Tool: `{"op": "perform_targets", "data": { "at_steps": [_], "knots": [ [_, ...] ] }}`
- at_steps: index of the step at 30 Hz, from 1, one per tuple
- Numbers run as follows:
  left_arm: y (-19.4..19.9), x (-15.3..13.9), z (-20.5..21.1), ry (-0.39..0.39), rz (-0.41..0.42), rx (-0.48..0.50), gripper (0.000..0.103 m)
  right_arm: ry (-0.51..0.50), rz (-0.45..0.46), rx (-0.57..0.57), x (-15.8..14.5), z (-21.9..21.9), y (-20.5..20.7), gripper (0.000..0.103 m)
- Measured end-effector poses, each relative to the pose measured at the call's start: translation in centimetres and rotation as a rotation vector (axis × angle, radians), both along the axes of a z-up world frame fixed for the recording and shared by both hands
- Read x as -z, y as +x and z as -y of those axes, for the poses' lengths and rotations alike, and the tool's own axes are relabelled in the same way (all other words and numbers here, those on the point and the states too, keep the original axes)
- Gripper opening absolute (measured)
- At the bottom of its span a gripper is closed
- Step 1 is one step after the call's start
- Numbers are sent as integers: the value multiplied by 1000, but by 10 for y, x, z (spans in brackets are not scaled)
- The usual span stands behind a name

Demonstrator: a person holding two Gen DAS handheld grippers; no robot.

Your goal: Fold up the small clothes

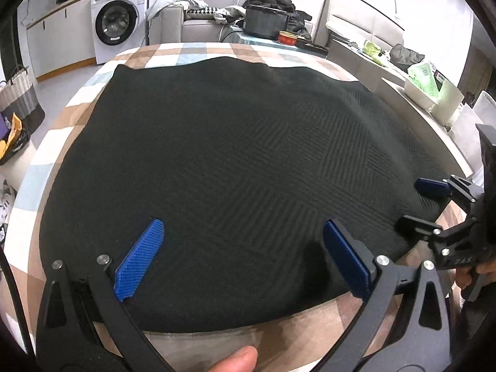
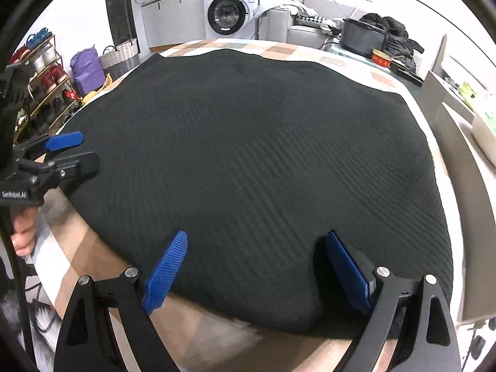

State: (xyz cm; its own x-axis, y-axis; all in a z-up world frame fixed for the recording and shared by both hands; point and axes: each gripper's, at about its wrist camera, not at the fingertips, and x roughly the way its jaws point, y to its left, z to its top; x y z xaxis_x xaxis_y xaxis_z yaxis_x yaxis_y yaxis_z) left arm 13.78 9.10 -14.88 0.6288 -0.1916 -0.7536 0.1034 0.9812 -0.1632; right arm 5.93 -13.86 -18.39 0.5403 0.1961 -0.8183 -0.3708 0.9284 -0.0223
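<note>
We see first the table [image 1: 93,71], a big rounded surface w/ a checked cloth in brown, pale blue and white squares, and on it lies the black garment [image 1: 235,161], spread flat and covering most of the top; its near edge is just at the front of the table, close below both grippers. The fabric is a knit w/ fine ribs that run diagonal and meet in chevron blocks, matte, w/ a few soft waves along the far hem. Behind stands a white washing machine [image 1: 116,20] w/ a round dark door, next to a grey sofa w/ clothes piled on it. At left on the floor a woven basket [image 1: 17,93], grey and white bands; what is inside we cannot tell. In the right wrist view a metal shoe rack [image 2: 43,71] holds shoes, red, blue and dark pairs. On a side table sits a small red round tin [image 1: 288,37]; its content is not visible. At right a pale box [image 1: 434,90] holds green packets. The left gripper [image 1: 241,241] has black arms and blue textured pads, jaws spread wide over the near hem, nothing pinched. The right gripper [image 2: 257,254] is also spread wide above the near hem, holding nothing.
</note>
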Motion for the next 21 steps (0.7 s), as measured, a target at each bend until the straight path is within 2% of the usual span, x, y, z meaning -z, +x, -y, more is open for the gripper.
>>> {"op": "perform_targets", "data": {
  "at_steps": [3, 6, 8, 17, 19, 21],
  "knots": [
    [1, 3, -2, 8, -5, 3, 102, 24, -2, 25, -1, 5, 5, 94],
    [3, 4, -1, 32, -7, 7, 102, -31, 9, 17, 2, -7, 5, 99],
    [3, 5, 0, 37, -7, 5, 102, -21, 12, 28, 3, -7, 4, 101],
    [7, 7, 5, 85, -16, 4, 102, -8, 13, 46, 2, -3, 9, 102],
    [8, 7, 6, 95, -18, 4, 102, 16, 20, 62, -1, -5, 14, 102],
    [8, 8, 7, 100, -19, 4, 102, 83, 21, 64, -4, -7, 15, 102]
  ]
}}
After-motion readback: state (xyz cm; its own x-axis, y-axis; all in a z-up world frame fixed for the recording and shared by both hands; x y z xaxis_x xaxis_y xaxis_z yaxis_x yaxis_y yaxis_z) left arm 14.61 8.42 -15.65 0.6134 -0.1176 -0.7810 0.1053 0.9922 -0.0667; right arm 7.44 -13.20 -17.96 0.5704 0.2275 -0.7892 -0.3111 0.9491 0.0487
